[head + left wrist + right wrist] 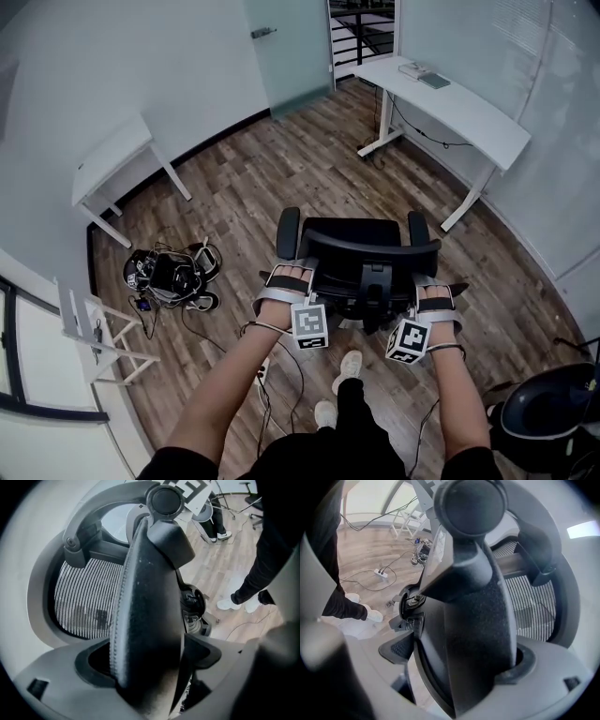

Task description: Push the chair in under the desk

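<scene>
A black office chair [361, 248] with a mesh back stands on the wood floor in front of me, its back towards me. The white desk [450, 103] stands along the wall at the upper right, well apart from the chair. My left gripper [289, 272] is shut on the chair's left armrest [145, 602], whose black pad fills the gap between the jaws. My right gripper [433, 289] is shut on the right armrest [478, 616] in the same way. The mesh back [84, 597] shows beside each armrest.
A smaller white table [112, 159] stands at the left wall. A heap of black gear [173, 275] and a white rack [94, 337] lie on the left. Cables and a power strip [265, 370] run by my white shoes [337, 384]. Another dark chair [553, 412] sits at the lower right.
</scene>
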`<state>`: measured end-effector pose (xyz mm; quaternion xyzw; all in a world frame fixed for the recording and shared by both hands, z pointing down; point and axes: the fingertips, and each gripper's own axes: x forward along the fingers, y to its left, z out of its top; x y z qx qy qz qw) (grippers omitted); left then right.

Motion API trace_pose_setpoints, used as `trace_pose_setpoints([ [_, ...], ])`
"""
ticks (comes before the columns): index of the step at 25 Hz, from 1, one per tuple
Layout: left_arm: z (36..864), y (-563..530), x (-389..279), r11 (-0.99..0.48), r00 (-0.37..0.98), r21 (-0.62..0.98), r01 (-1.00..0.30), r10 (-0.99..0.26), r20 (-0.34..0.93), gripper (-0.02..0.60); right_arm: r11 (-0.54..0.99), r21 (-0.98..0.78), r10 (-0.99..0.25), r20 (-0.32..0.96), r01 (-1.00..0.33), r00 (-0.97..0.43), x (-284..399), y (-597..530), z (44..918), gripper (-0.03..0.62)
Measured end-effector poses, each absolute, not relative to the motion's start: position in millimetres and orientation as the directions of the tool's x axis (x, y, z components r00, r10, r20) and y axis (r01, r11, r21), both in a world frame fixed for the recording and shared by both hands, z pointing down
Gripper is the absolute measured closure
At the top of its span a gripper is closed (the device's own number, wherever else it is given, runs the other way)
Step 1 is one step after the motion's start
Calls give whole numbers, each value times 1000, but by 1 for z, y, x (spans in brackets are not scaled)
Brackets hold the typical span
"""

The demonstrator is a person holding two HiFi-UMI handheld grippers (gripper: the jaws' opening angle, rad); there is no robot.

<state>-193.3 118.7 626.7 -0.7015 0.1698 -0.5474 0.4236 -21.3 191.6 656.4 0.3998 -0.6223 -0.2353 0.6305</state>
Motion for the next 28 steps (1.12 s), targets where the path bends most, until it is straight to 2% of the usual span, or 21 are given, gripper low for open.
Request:
trace_pose_setpoints([
  [5, 627, 86, -182, -587, 348, -771, 247, -689, 636, 117, 608, 766, -761, 637, -210, 118, -14, 169, 662, 66],
  [11, 628, 51, -160, -588, 366, -769, 251, -678, 638, 130, 591, 778, -766, 624, -213, 153, 8, 139, 659, 65],
  [17, 633, 17, -136, -627, 393, -734, 262, -625, 674, 131, 612, 758, -741, 649, -226, 171, 28, 107, 664, 63],
  [28, 633, -42, -96, -580, 397, -762, 287, -652, 646, 146, 620, 756, -736, 653, -212, 176, 67, 55, 666, 65],
])
